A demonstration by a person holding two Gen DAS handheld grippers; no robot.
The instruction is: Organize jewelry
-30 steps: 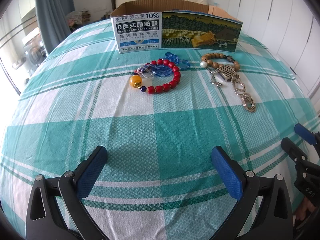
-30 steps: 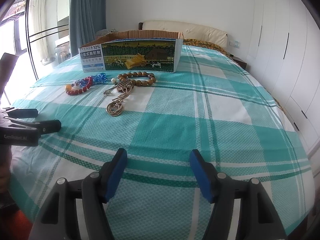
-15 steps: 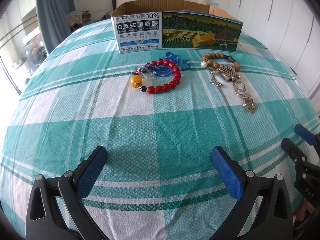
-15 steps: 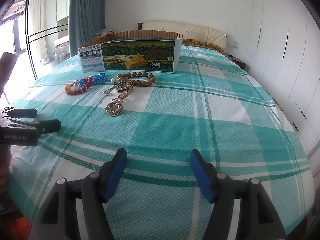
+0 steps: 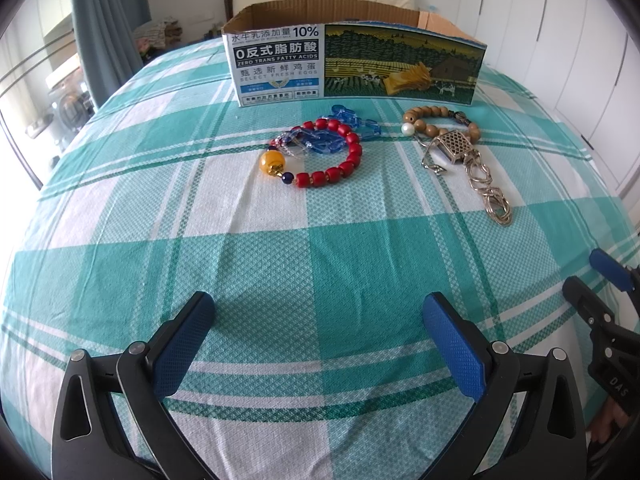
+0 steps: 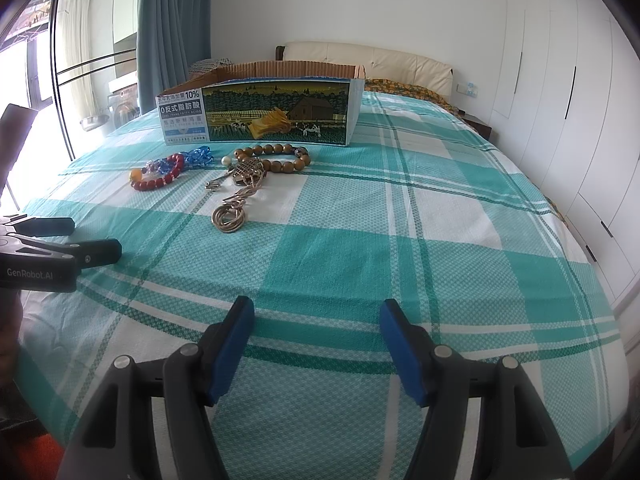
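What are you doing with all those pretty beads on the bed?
A person holds two grippers over the bed, and nothing is picked up yet. The left gripper and right gripper both hang with jaws open and empty. A red bead bracelet, a blue chain, a wooden bead bracelet and a metal chain lie in front of an open cardboard box.

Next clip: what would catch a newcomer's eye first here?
Probably the red bead bracelet with its amber bead, lying over a blue chain on the teal checked bedspread. To its right lie a wooden bead bracelet and a metal chain ornament. The open printed cardboard box stands just behind them; both grippers are open and empty.
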